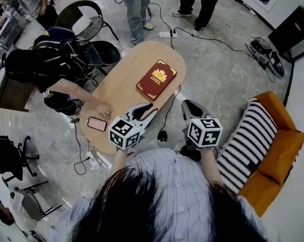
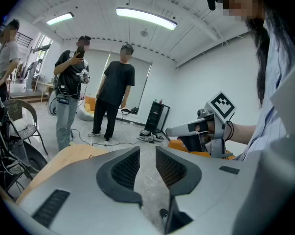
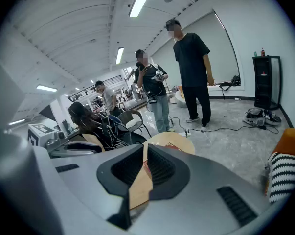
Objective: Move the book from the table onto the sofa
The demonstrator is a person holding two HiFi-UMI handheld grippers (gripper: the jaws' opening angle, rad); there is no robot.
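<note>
A dark red book (image 1: 157, 78) with gold print lies flat on the far half of the oval wooden table (image 1: 122, 84). My left gripper (image 1: 150, 106) hovers over the table's near end, short of the book, shut and empty. My right gripper (image 1: 185, 104) hangs just off the table's right edge, above the floor, also shut and empty. In the left gripper view the jaws (image 2: 147, 151) stand close together with nothing between them. In the right gripper view the book (image 3: 174, 147) shows just past the shut jaws (image 3: 145, 153). The orange sofa (image 1: 280, 153) stands to my right.
A striped cushion (image 1: 248, 141) leans on the sofa. A pink phone (image 1: 97, 123) and a seated person's hand (image 1: 99, 109) rest on the table's left side. A black cable (image 1: 169, 110) hangs off the table. Chairs (image 1: 86, 19), floor cables and standing people lie beyond.
</note>
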